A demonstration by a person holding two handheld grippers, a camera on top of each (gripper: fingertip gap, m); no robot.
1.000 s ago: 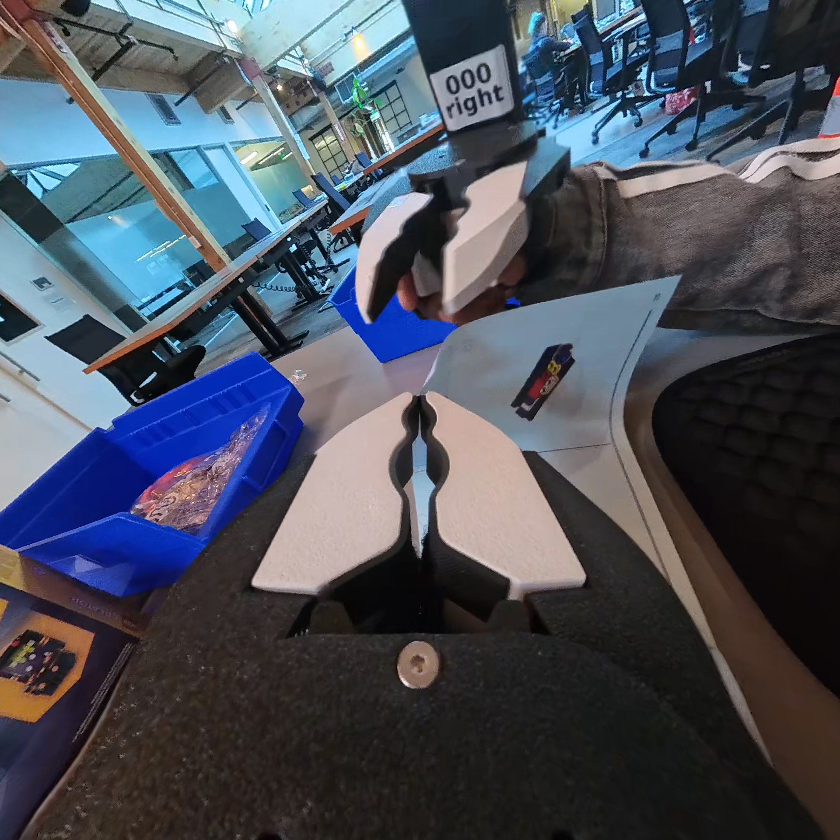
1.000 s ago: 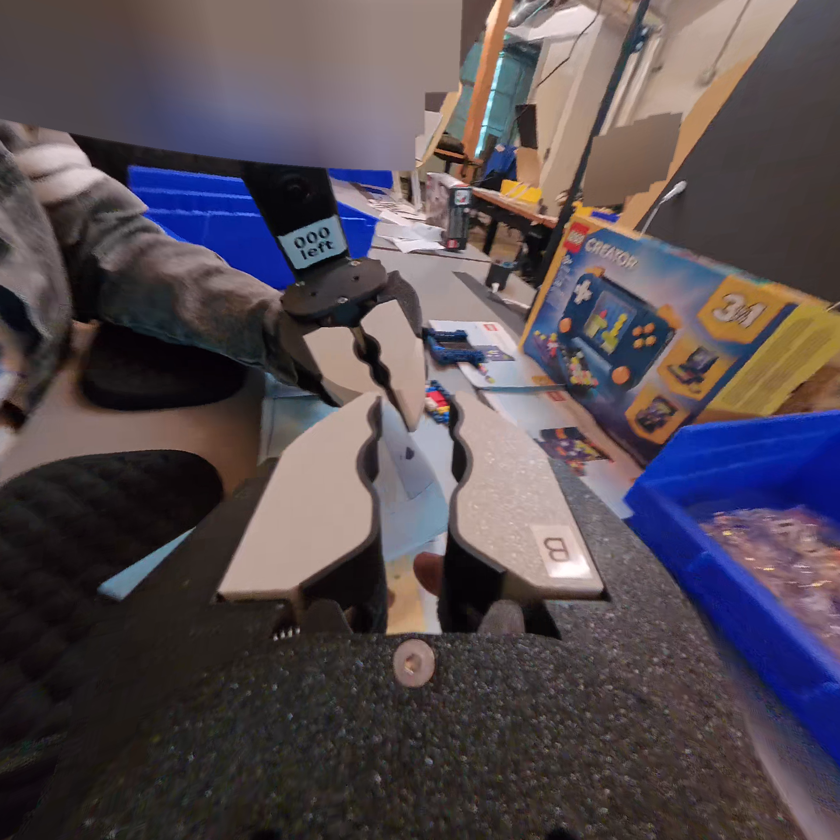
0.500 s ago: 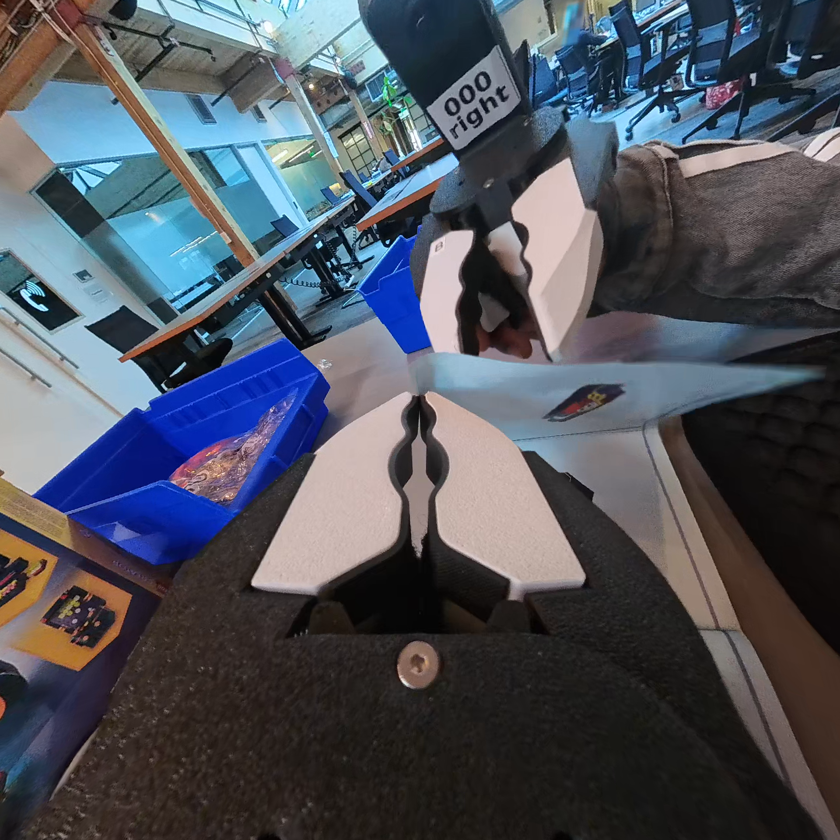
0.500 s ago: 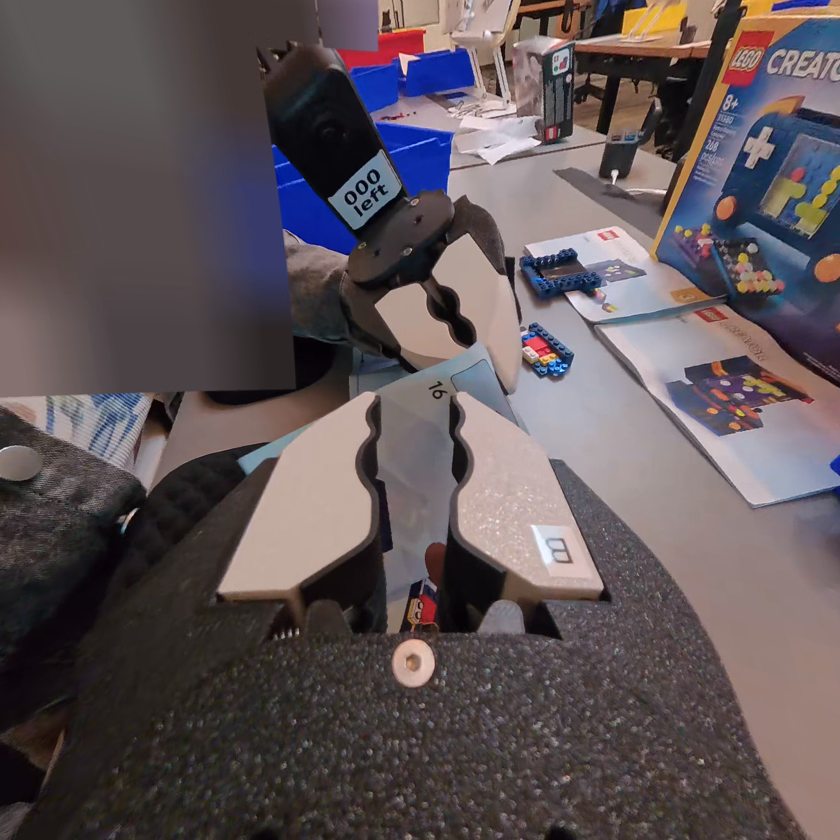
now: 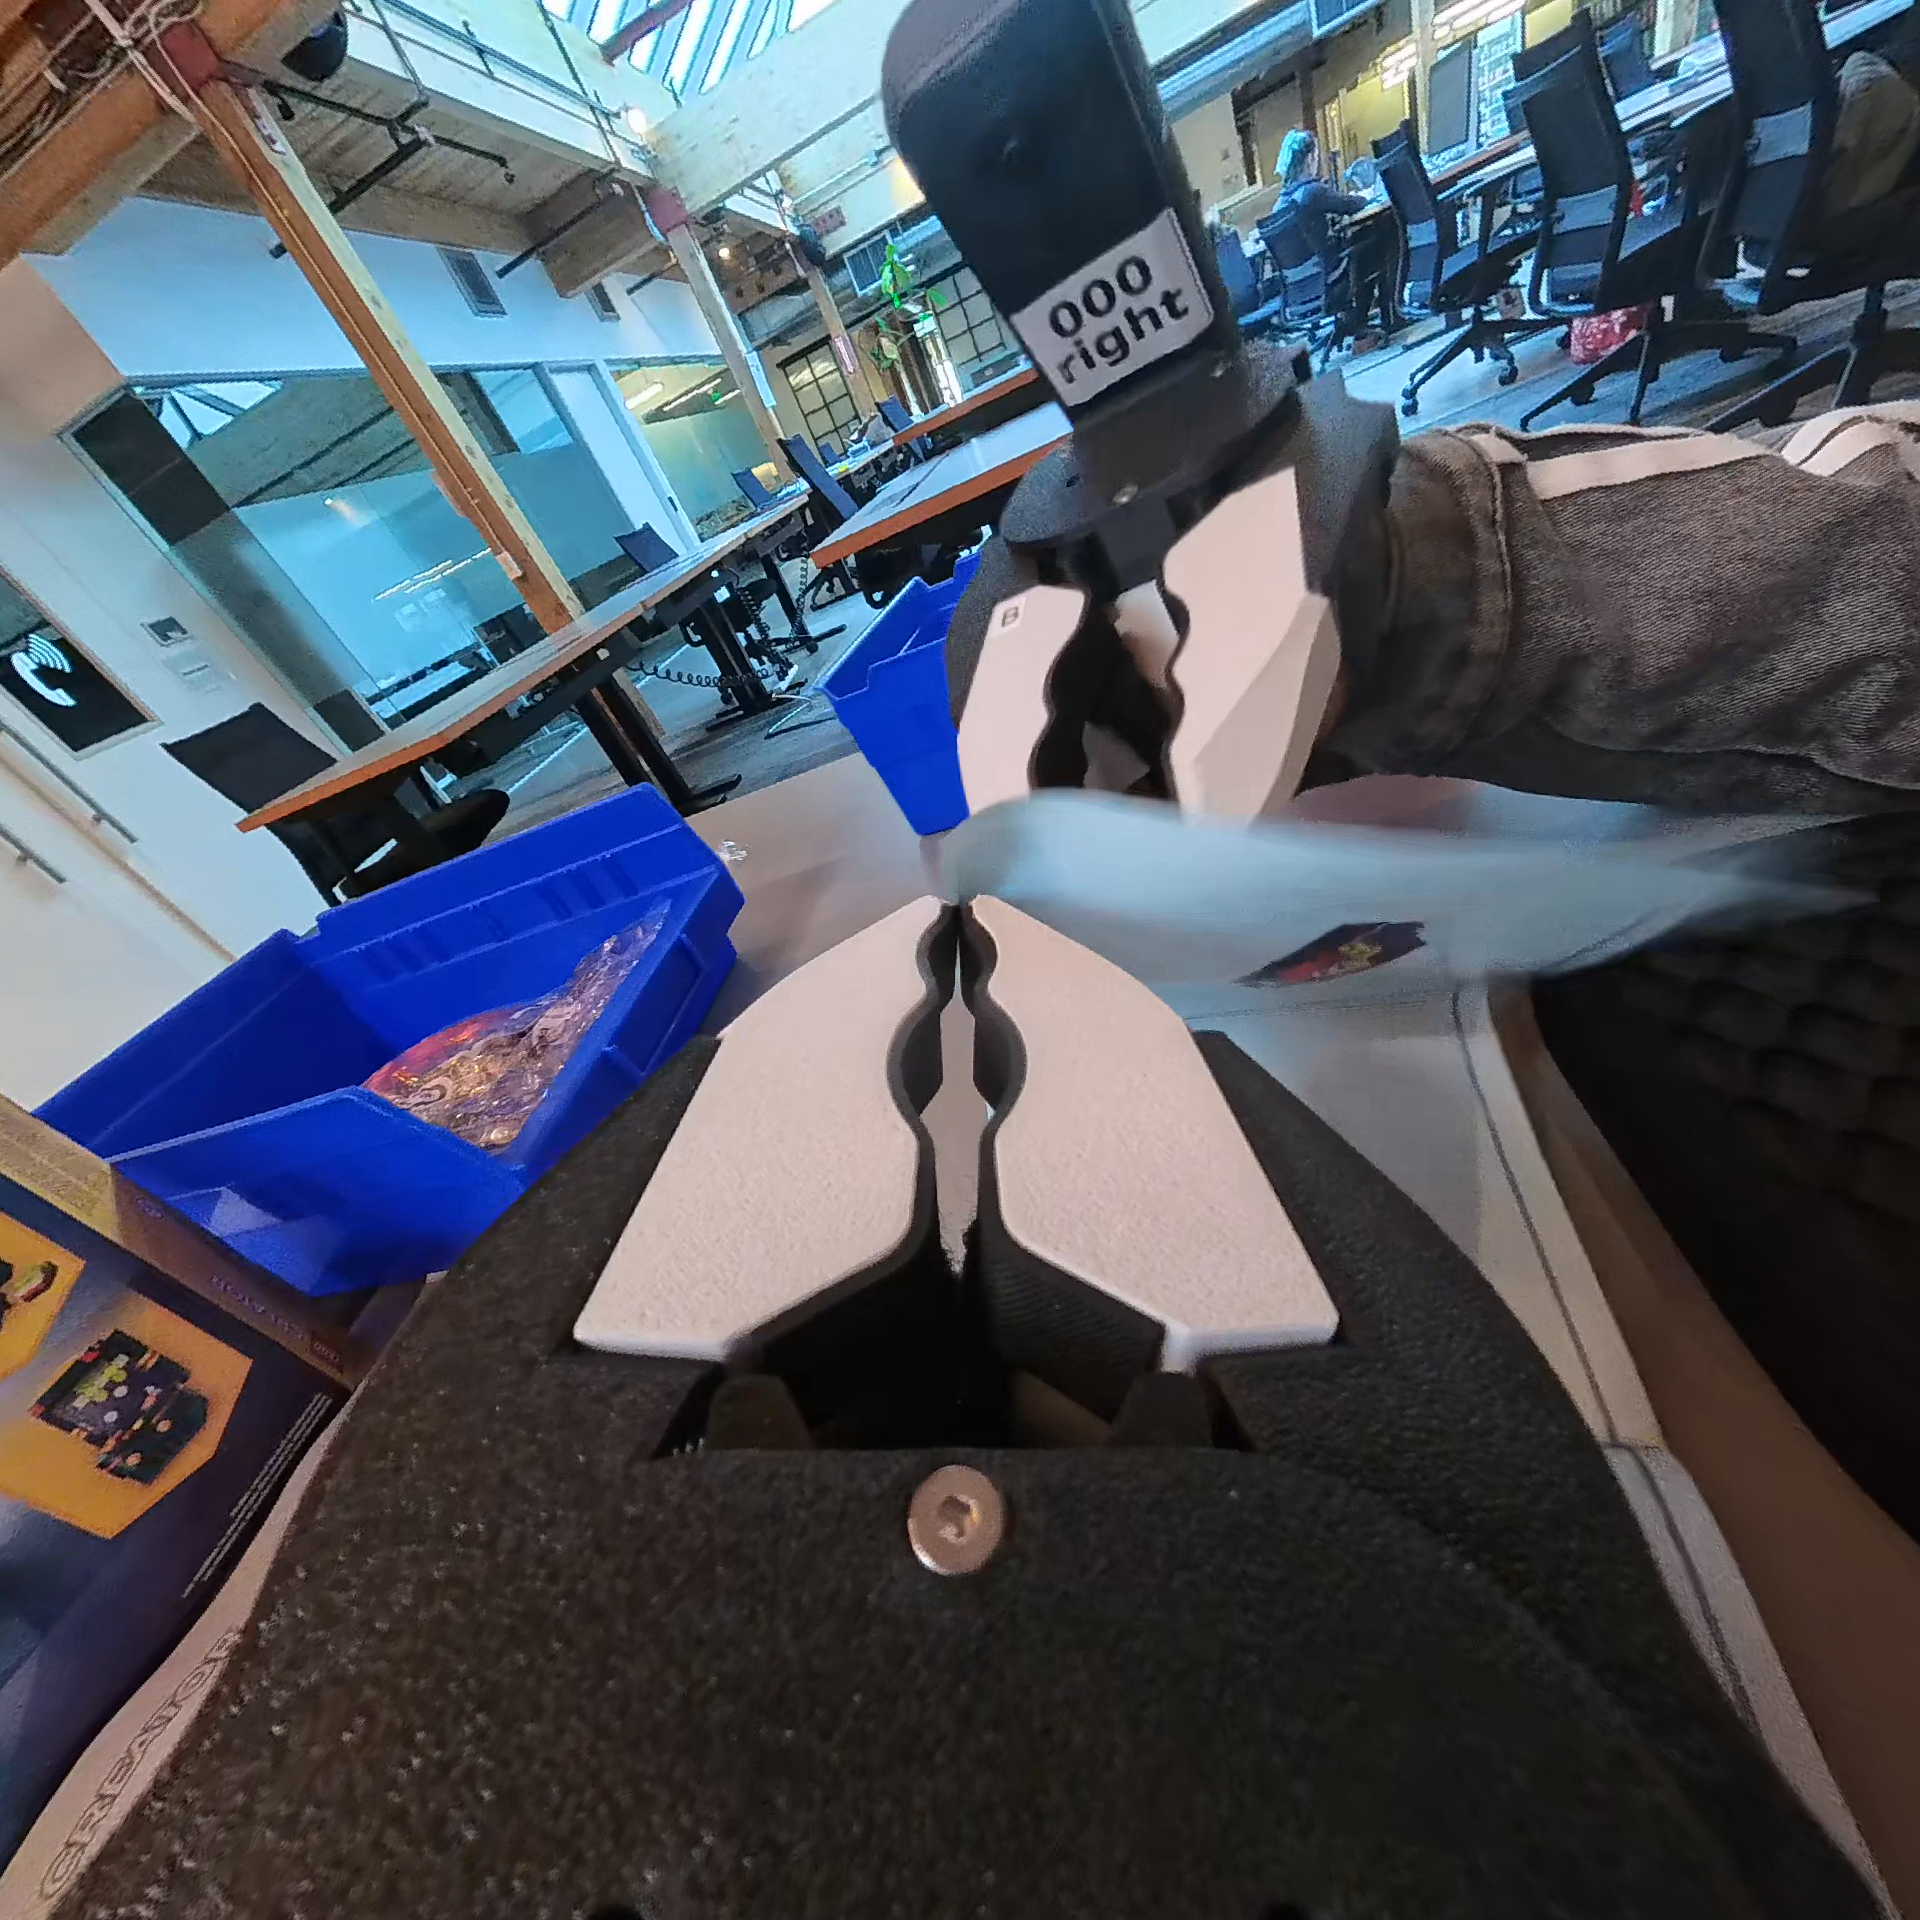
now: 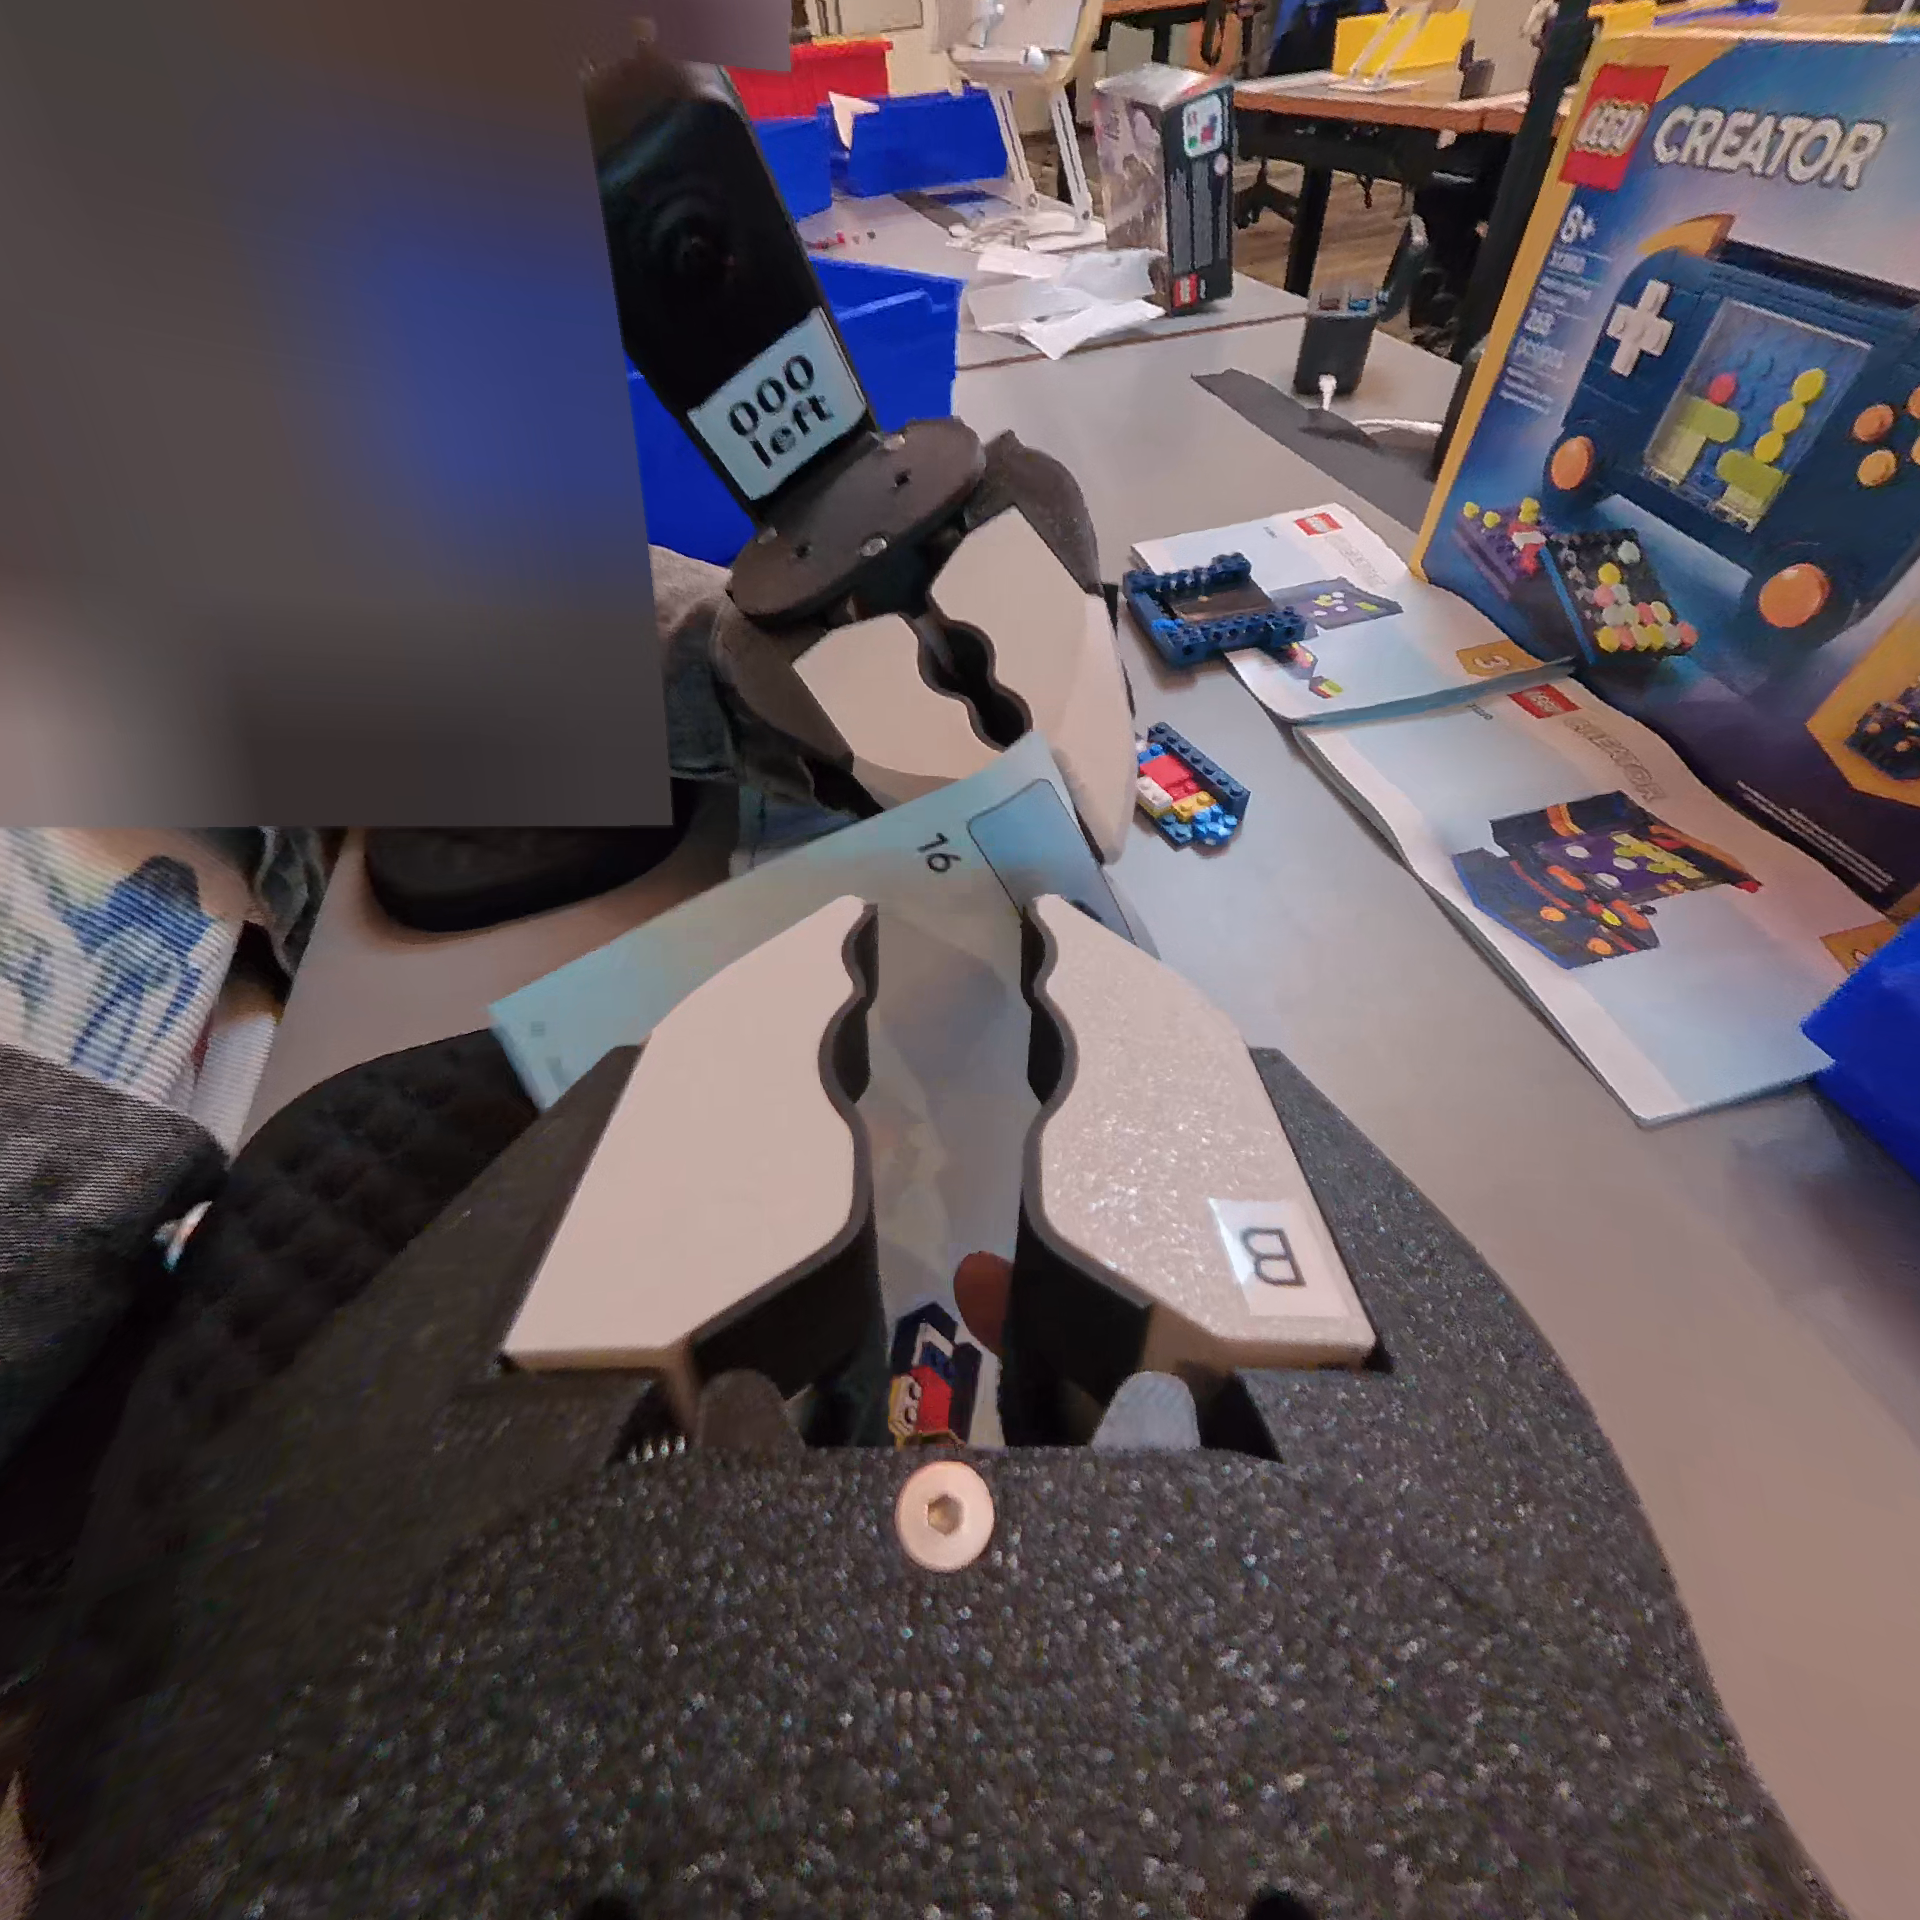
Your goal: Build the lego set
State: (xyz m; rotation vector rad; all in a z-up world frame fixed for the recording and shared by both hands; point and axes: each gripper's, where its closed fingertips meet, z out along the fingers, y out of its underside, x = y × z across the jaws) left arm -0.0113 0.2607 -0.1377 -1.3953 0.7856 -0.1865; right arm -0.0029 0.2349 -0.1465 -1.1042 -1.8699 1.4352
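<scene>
My left gripper (image 5: 956,912) is shut on the corner of a light blue booklet page (image 5: 1299,894) and holds it lifted off the grey table (image 6: 1351,1091). The right wrist view shows the same pinch on the page (image 6: 727,935) by the left gripper (image 6: 1049,774). My right gripper (image 6: 951,912) is open, its fingers spread above the lifted page without pressing on it. In the left wrist view the right gripper (image 5: 1107,769) hangs just behind the page, held by a grey-sleeved arm (image 5: 1610,644).
A small multicoloured brick build (image 6: 1190,784) and a blue frame build (image 6: 1210,608) lie on the table beside two open booklets (image 6: 1558,883). A large toy box (image 6: 1714,364) stands behind them. A blue bin (image 5: 416,966) holds plastic bags. A black mesh cushion (image 5: 1766,1091) is on the right. Both grippers' tips are close together, under 4 cm apart.
The page has risen and curled from lying nearly flat, still pinched by my left gripper. My right gripper has swung down over the page and closed slightly while staying open.
</scene>
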